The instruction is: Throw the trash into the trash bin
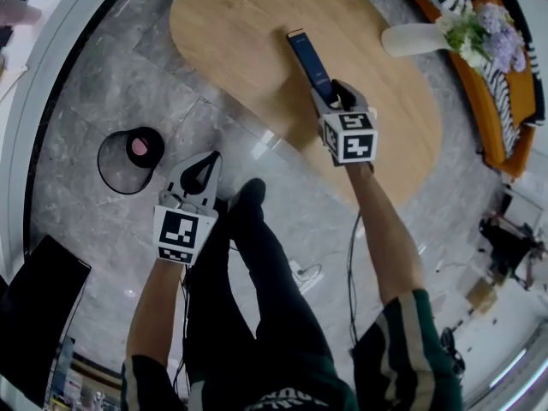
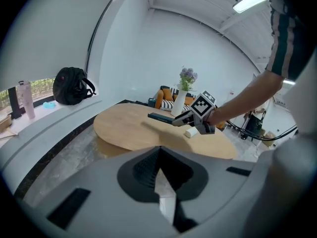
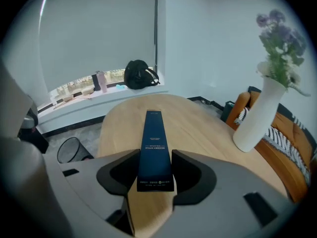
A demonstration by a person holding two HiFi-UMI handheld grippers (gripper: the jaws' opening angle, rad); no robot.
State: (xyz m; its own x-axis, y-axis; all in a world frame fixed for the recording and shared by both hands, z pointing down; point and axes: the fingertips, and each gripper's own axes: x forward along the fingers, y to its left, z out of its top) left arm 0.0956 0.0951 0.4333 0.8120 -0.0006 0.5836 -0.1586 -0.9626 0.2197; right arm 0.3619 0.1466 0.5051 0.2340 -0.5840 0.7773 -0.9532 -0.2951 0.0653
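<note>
A wooden table (image 1: 240, 32) is seen from above, with a dark mesh trash bin (image 1: 116, 165) on the floor off its left edge. A long dark blue box (image 1: 308, 62) is clamped at its near end by the right gripper (image 1: 328, 94), with its long axis pointing away over the table. The bin lies well to the left, nearer the left gripper (image 1: 208, 159), whose jaws are closed on nothing.

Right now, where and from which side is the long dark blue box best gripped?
Across its narrow width, pads on the two long flat sides, coming in along its length from one end. The dark blue box is slim and straight-sided, and the right tool grips its near end that way. A hold nearer the middle would probably tip less.
</note>
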